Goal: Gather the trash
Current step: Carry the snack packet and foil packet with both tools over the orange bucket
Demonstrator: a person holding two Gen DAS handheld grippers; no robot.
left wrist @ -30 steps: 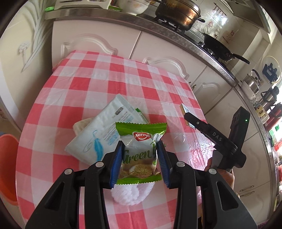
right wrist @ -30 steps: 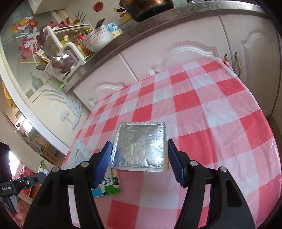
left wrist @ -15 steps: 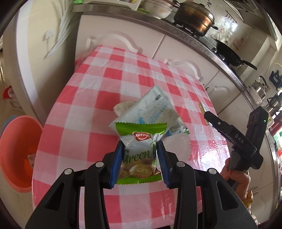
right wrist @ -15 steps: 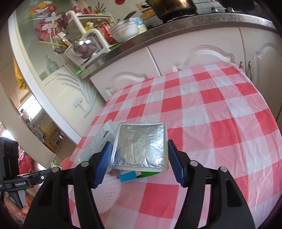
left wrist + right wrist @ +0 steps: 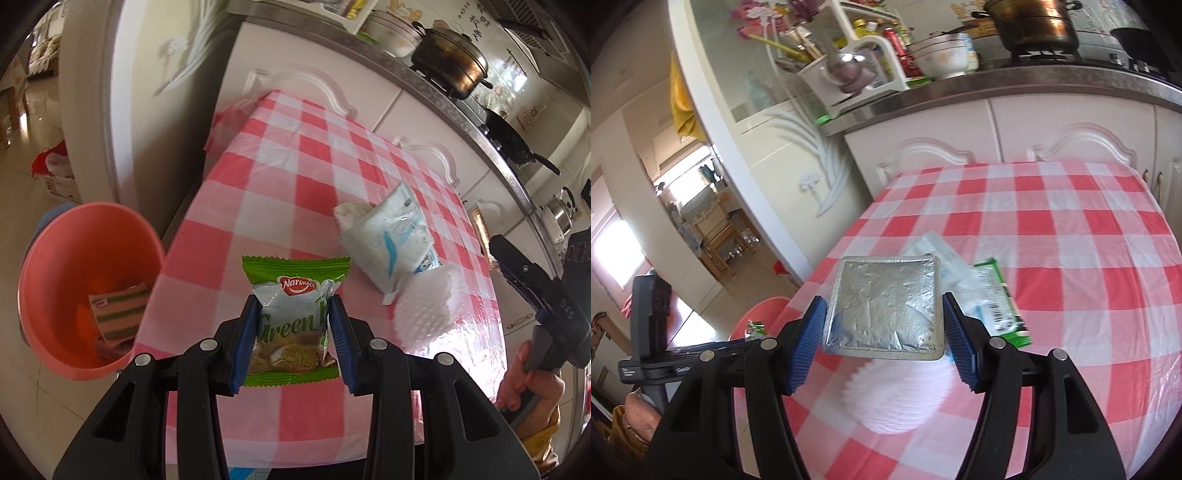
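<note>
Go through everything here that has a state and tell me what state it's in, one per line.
Left gripper: shut on green snack packet.
Right gripper: shut on foil pack.
Orange bucket: holds a striped wrapper.
White pouch: lying on the checked table.

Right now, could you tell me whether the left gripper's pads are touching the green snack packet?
Touching. The left wrist view shows the left gripper with both blue pads pressed against the sides of the green snack packet, held above the checked tablecloth.
</note>
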